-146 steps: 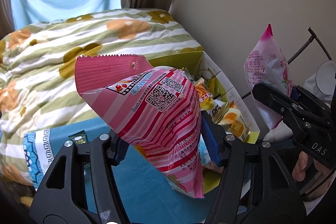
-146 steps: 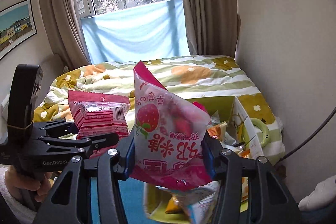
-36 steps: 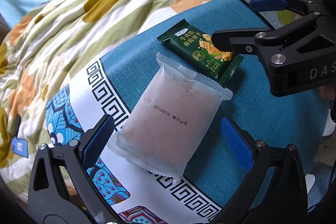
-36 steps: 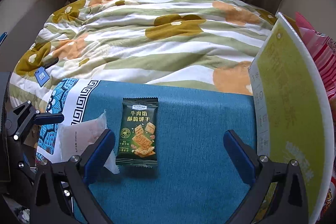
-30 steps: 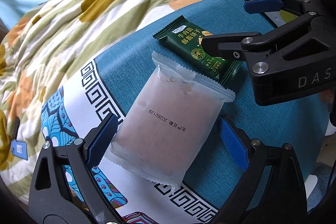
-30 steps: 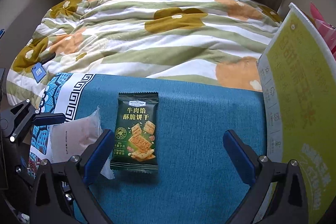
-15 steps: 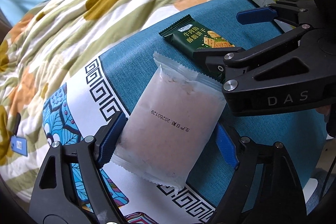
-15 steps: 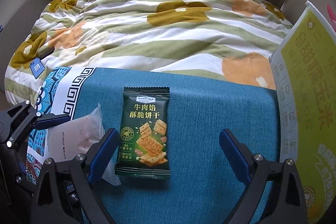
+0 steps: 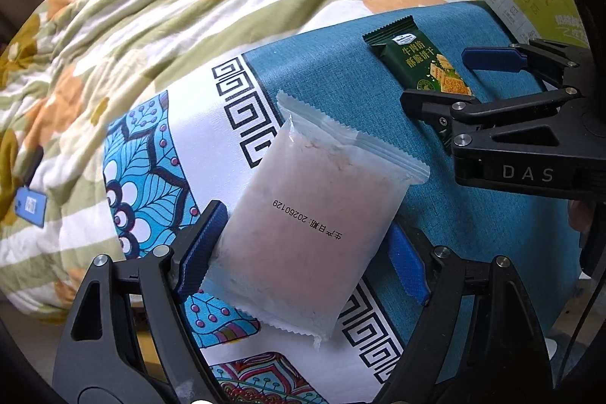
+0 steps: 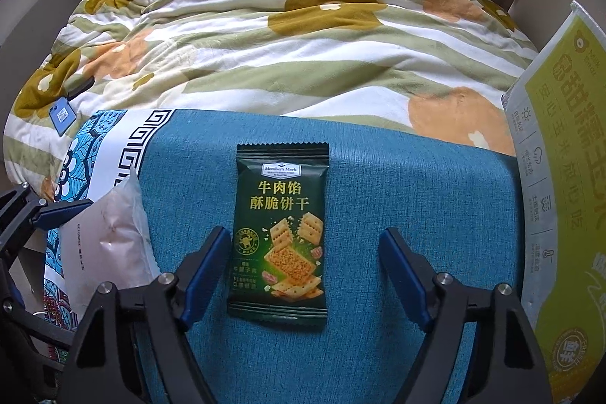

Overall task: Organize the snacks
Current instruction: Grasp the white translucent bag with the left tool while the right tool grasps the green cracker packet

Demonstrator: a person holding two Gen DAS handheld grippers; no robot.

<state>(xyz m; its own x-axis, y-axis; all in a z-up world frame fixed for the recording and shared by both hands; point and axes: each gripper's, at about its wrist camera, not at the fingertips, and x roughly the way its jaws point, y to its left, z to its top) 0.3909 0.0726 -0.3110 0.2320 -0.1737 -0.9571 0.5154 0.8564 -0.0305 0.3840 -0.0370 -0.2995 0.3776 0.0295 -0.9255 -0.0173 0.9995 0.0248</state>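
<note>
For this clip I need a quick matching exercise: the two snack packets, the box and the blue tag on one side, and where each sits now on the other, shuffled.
Things:
1. dark green cracker packet
2. translucent pink packet
3. yellow-green box
4. small blue tag

Places:
A. on the flowered quilt, far left
B. between the fingers of the left gripper
C. flat on the blue cloth, between the fingers of the open right gripper, nearer the left one
D. standing at the right edge of the cloth

Pairs: 1-C, 2-B, 3-D, 4-A
</note>
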